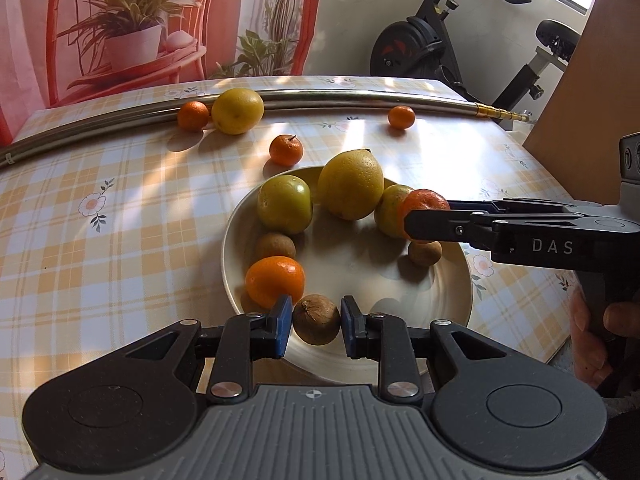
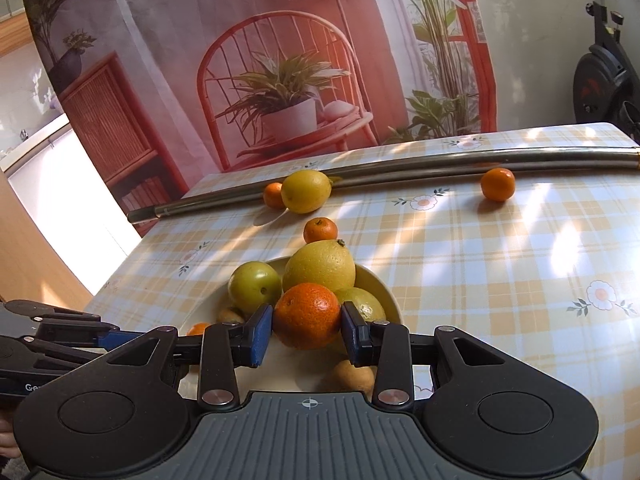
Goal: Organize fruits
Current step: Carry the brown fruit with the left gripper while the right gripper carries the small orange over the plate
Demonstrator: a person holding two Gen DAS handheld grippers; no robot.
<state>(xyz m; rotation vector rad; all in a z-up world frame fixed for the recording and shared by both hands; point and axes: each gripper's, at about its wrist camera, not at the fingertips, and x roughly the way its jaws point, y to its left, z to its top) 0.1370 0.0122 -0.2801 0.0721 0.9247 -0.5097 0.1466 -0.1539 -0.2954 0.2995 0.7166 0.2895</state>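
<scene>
A cream plate [image 1: 452,292] holds a big lemon [image 1: 351,185], green fruits [image 1: 284,204], an orange mandarin [image 1: 275,280] and small brown fruits [image 1: 275,245]. My left gripper [image 1: 316,320] is shut on a brown fruit [image 1: 317,319] over the plate's near rim. My right gripper [image 2: 307,325] is shut on an orange mandarin [image 2: 307,315] above the plate's right side; it also shows in the left wrist view [image 1: 424,210]. On the cloth lie a lemon [image 1: 237,110] and three mandarins [image 1: 285,150].
A long metal rod [image 1: 360,98] lies across the far side of the checked tablecloth [image 1: 120,240]. A printed backdrop hangs behind the table. An exercise bike [image 1: 440,40] stands at the back right. A brown board [image 1: 592,100] borders the table's right edge.
</scene>
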